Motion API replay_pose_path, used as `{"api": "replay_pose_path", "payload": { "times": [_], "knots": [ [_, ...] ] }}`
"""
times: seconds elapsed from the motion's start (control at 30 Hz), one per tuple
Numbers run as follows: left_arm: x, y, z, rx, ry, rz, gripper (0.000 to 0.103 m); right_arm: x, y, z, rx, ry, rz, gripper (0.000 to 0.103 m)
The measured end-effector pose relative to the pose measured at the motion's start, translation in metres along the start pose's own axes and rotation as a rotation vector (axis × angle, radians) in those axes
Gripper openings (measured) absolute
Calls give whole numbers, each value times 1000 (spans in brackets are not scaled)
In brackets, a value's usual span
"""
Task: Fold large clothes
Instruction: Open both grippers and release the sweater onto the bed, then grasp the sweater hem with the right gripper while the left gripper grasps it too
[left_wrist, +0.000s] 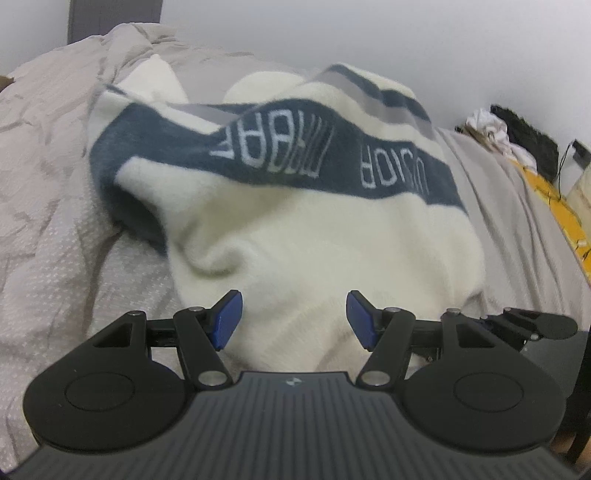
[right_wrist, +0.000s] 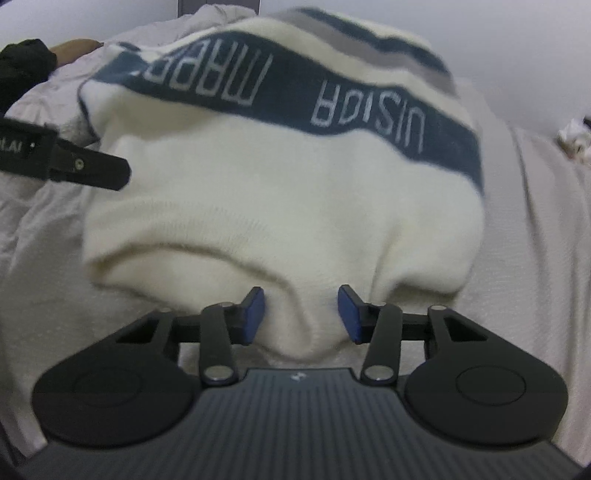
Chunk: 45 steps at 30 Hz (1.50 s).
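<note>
A cream knit sweater with a dark blue band and white lettering lies bunched on the bed; it also fills the right wrist view. My left gripper is open, its blue pads on either side of the sweater's near edge. My right gripper is open too, with a fold of the sweater's near hem between its pads. Part of the left gripper shows at the left of the right wrist view, beside the sweater's left edge.
A rumpled light grey bedsheet covers the bed. A yellow cloth, white and black items and cables lie at the far right by the wall. A dark headboard stands at the back left.
</note>
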<state>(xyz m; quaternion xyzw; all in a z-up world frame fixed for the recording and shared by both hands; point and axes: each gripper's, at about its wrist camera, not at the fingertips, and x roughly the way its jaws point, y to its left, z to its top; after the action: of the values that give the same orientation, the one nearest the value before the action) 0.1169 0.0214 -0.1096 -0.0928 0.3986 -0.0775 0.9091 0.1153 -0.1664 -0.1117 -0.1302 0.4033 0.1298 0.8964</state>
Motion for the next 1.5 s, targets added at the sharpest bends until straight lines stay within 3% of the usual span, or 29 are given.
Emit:
{"api": "replay_pose_path", "payload": {
  "times": [0.07,0.2,0.27,0.43,0.53,0.67,0.8,0.93,1.07,1.13,1.3,1.37,1.5],
  "knots": [
    [5,-4,-1,26,9,11,68,2,0,-1,0,-4,-6,31],
    [11,-11,-6,67,11,20,68,-7,-6,2,43,-52,-6,19],
    [12,-16,-7,87,2,28,70,-18,-11,4,75,-96,-4,8],
    [10,-30,-11,161,-27,18,74,-44,-28,8,158,-204,11,7],
    [15,-43,-18,239,-23,57,74,-51,-31,9,185,-248,22,7],
    [26,-64,-31,390,-33,139,74,-60,-33,10,208,-306,34,7],
    [43,-72,-39,490,-34,286,74,-64,-34,10,221,-321,36,7],
    [37,-53,-32,392,-52,363,68,-57,-35,8,225,-293,31,7],
    [14,-31,-12,226,-127,319,31,-51,-35,8,230,-268,64,7],
    [1,-26,-6,164,-166,270,20,-49,-29,8,211,-263,69,8],
    [-16,-33,-11,190,-262,268,14,-39,-15,8,150,-227,58,16],
    [-20,-33,-10,179,-267,256,13,-35,-9,8,125,-223,62,42],
    [-31,-33,-8,120,-275,227,12,-26,4,6,53,-232,-6,47]
  ]
}}
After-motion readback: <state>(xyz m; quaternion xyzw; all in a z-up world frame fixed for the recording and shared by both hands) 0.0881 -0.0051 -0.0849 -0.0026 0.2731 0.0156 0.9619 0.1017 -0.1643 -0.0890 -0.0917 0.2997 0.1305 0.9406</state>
